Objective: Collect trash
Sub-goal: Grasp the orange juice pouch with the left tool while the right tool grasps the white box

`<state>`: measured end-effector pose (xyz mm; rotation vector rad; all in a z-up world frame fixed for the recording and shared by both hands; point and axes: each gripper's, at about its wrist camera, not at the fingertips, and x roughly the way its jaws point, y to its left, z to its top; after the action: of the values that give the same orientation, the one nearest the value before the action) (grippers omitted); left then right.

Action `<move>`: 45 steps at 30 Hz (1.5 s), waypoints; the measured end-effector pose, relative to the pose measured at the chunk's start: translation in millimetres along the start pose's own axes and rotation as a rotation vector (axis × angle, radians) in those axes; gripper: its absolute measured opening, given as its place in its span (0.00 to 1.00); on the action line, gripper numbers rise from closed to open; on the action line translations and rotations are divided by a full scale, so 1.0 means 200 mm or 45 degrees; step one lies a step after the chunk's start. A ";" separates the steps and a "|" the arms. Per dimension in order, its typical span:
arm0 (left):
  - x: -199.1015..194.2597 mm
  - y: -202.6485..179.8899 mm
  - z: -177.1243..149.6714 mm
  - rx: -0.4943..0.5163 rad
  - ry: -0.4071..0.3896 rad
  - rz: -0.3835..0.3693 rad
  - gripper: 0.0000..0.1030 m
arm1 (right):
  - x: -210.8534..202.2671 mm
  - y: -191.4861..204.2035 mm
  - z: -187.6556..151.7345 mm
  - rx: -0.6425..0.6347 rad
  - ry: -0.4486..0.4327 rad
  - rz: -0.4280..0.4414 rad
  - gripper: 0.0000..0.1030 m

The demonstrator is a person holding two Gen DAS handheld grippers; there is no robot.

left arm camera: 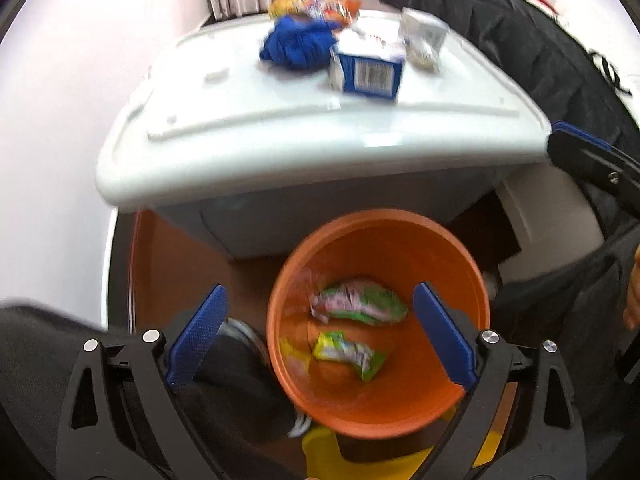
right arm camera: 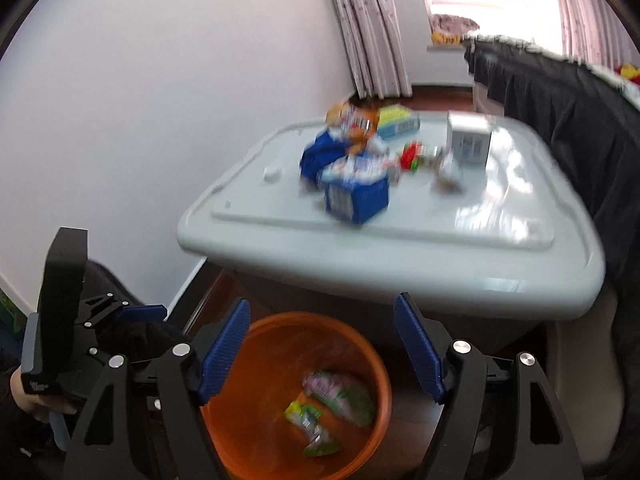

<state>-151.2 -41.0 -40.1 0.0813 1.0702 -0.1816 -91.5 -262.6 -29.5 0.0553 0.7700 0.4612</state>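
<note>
Between the spread pads of the left gripper, nothing is held; the orange bin is seen directly below, with two green wrappers and a yellow scrap lying in it. The right gripper is likewise released and empty, hung over the same bin at 6 o'clock in its view. Part of the trash is thus judged already collected. On the white table, at 12 o'clock from both grippers, more is left: a blue carton, a blue wad, an orange packet, a white box and small red-green litter. Several more trips are judged to remain.
</note>
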 end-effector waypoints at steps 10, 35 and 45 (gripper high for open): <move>0.00 0.15 0.54 0.021 -0.225 0.058 0.89 | 0.17 -0.30 0.53 -0.115 -0.074 -0.210 0.84; 0.11 0.45 0.90 -0.240 -0.294 0.023 0.89 | 1.10 -0.96 0.86 0.164 0.217 -0.439 0.71; 0.16 0.36 1.14 -0.297 -0.272 -0.069 0.89 | 0.78 -0.87 0.98 0.163 -0.021 -0.337 0.58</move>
<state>73.8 -9.3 39.1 -0.1737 0.8739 -0.1105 206.2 -330.8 -27.7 0.0756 0.7774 0.1597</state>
